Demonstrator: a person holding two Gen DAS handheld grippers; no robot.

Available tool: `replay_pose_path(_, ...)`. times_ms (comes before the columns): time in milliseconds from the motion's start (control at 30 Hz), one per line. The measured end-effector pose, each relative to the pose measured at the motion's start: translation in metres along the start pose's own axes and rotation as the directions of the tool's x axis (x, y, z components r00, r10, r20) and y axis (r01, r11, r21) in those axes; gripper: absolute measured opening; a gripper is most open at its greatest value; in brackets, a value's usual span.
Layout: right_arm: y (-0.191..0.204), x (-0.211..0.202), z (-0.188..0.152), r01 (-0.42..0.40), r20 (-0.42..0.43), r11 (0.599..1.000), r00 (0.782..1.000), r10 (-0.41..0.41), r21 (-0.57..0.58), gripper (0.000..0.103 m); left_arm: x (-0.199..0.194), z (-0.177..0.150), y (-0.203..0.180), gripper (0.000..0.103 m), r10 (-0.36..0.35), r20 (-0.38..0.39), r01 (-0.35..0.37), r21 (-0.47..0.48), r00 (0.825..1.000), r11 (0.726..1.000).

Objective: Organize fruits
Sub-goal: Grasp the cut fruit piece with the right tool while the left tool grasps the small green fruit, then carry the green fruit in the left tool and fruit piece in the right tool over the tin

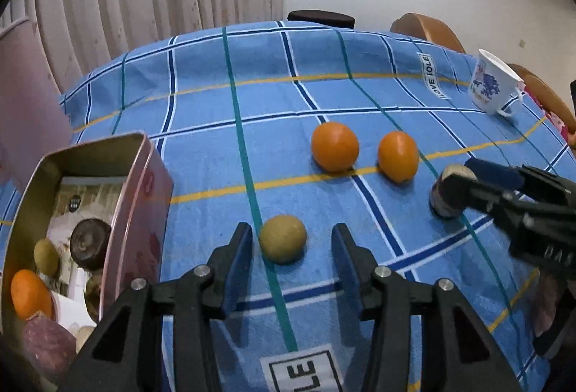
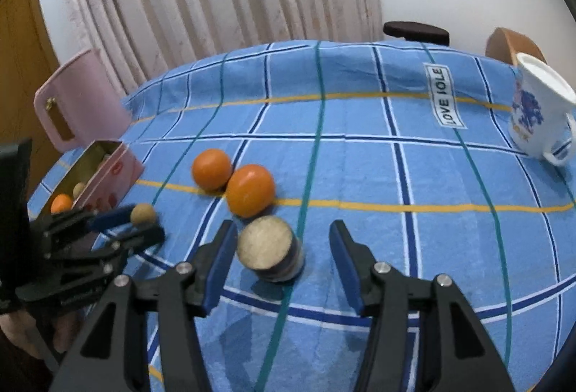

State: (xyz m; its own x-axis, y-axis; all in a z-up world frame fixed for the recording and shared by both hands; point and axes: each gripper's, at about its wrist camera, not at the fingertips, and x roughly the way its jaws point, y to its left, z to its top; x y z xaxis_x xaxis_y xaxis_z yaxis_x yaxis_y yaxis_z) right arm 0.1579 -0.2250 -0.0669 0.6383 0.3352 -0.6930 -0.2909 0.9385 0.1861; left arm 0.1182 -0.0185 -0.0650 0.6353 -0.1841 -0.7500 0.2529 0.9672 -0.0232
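A small yellow-green fruit (image 1: 282, 239) lies on the blue checked cloth between the fingers of my left gripper (image 1: 291, 240), which stands open; neither pad touches it. My right gripper (image 2: 282, 233) is open around a dark brown round piece with a flat tan top (image 2: 270, 248); its left pad is close to it, the right pad well clear. Two oranges (image 1: 334, 147) (image 1: 397, 156) sit side by side behind. An open pink tin (image 1: 144, 183) at the left holds an orange (image 1: 30, 294), a green fruit (image 1: 46, 257) and a dark brown piece (image 1: 90, 242).
A white mug with blue flowers (image 1: 491, 87) stands at the far right of the table. A pink bag (image 2: 79, 100) stands behind the tin. Chair backs (image 1: 428, 30) show past the far edge, with a curtain and wall behind.
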Motion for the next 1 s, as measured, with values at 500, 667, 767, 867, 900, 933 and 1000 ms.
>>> replay_pose_path(500, 0.022, 0.013, -0.005, -0.072, -0.079, 0.996, 0.995, 0.067, -0.061, 0.035, -0.004, 0.000, -0.001, 0.028, -0.021, 0.024, 0.021, 0.008, 0.999, 1.000)
replay_pose_path(667, 0.025, 0.004, -0.006, -0.058, -0.033, 0.996, 0.998, 0.055, -0.070, 0.035, -0.018, -0.005, 0.001, 0.028, 0.010, 0.078, -0.011, 0.009, 0.997, 1.000)
replay_pose_path(767, 0.032, 0.000, -0.008, -0.053, -0.020, 0.995, 0.998, 0.051, -0.082, 0.035, -0.027, -0.008, 0.003, 0.028, 0.025, 0.108, -0.026, 0.007, 0.994, 1.000)
replay_pose_path(867, 0.041, -0.003, -0.009, -0.054, -0.001, 0.993, 0.999, 0.054, -0.101, 0.035, -0.037, -0.011, 0.007, 0.028, 0.040, 0.141, -0.040, 0.004, 0.989, 0.999)
replay_pose_path(900, 0.045, -0.004, -0.010, -0.052, 0.004, 0.993, 0.999, 0.053, -0.107, 0.035, -0.040, -0.012, 0.008, 0.028, 0.041, 0.150, -0.041, 0.001, 0.988, 0.999)
replay_pose_path(933, 0.050, -0.005, -0.010, -0.057, 0.014, 0.992, 0.998, 0.059, -0.116, 0.035, -0.044, -0.012, 0.010, 0.028, 0.045, 0.161, -0.045, -0.004, 0.986, 0.999)
replay_pose_path(1000, 0.057, -0.005, -0.008, -0.060, 0.026, 0.990, 0.998, 0.064, -0.125, 0.035, -0.054, -0.012, 0.016, 0.028, 0.055, 0.184, -0.053, -0.014, 0.981, 0.998)
